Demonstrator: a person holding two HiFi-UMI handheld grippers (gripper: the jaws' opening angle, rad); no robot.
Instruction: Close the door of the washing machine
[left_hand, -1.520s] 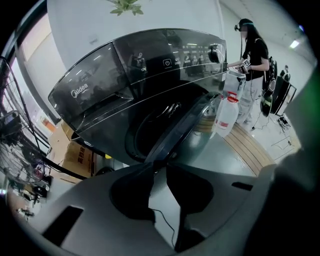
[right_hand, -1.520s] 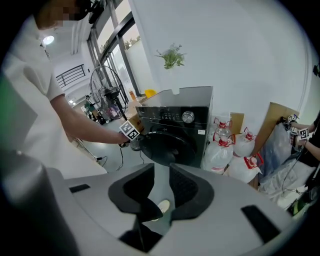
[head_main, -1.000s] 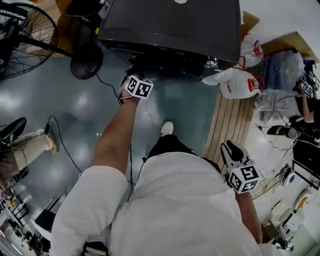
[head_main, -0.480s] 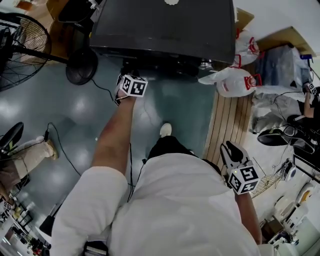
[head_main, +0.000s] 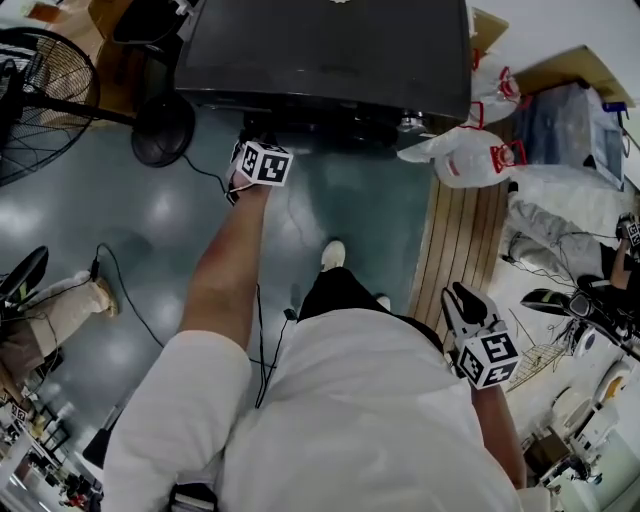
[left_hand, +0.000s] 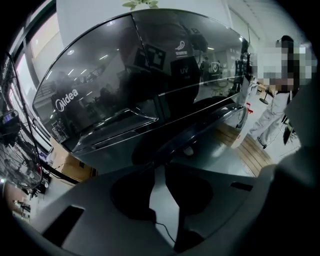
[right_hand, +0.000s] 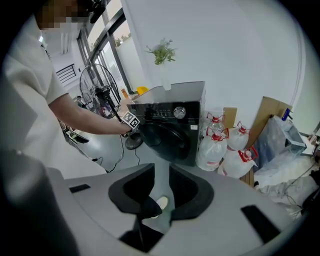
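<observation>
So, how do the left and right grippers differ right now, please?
The left gripper is stretched out toward the washing machine; the right gripper hangs back at the person's side. The left's jaws are opening from a narrow gap; the right's stand wider. Both are empty.

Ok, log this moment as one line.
washing machine door: looks shut | left gripper: beside it, jaws opening, empty | right gripper: open, empty, away

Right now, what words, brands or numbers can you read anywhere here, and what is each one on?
"Midea": white brand name on the glossy dark front of the washing machine.
"UV": white letters on a dark label on that same front.
Small white logo above it: its print is too small to read.
Control panel markings: too small to read.
</observation>
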